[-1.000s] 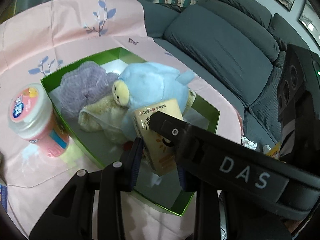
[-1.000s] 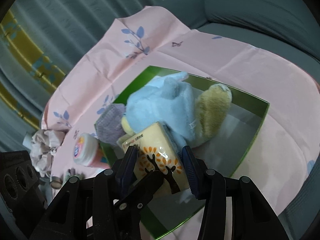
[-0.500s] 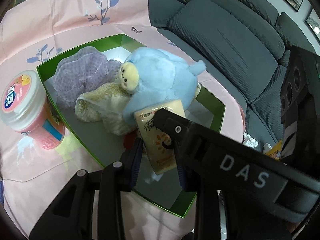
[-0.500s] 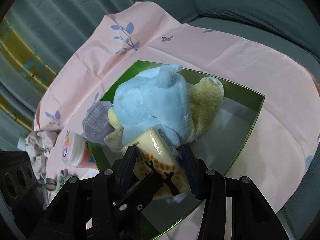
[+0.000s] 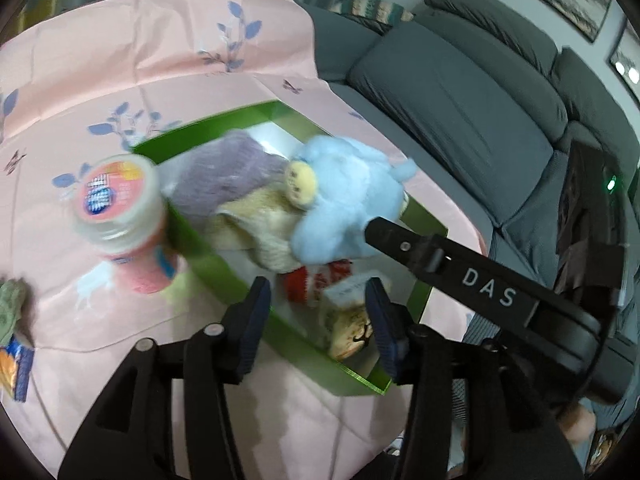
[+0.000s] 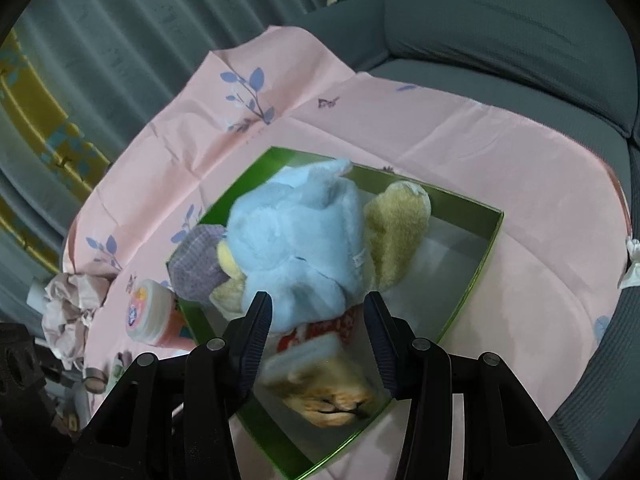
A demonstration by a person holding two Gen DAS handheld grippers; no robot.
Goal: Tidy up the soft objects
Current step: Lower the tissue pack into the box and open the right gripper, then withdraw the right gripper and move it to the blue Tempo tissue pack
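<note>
Jaws of both grippers stand spread and empty: left gripper (image 5: pixel 318 320) and right gripper (image 6: pixel 318 340) hover over the tissue pack (image 6: pixel 320 386), which lies in the green box's (image 6: pixel 486 248) near corner beside the blue plush toy (image 6: pixel 296 236) (apparently tucked into the free floor space). Half a second ago both pinched that pack upright.

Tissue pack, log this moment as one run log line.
tissue pack: lying in green box | right tongs: open above it | left tongs: open, empty
</note>
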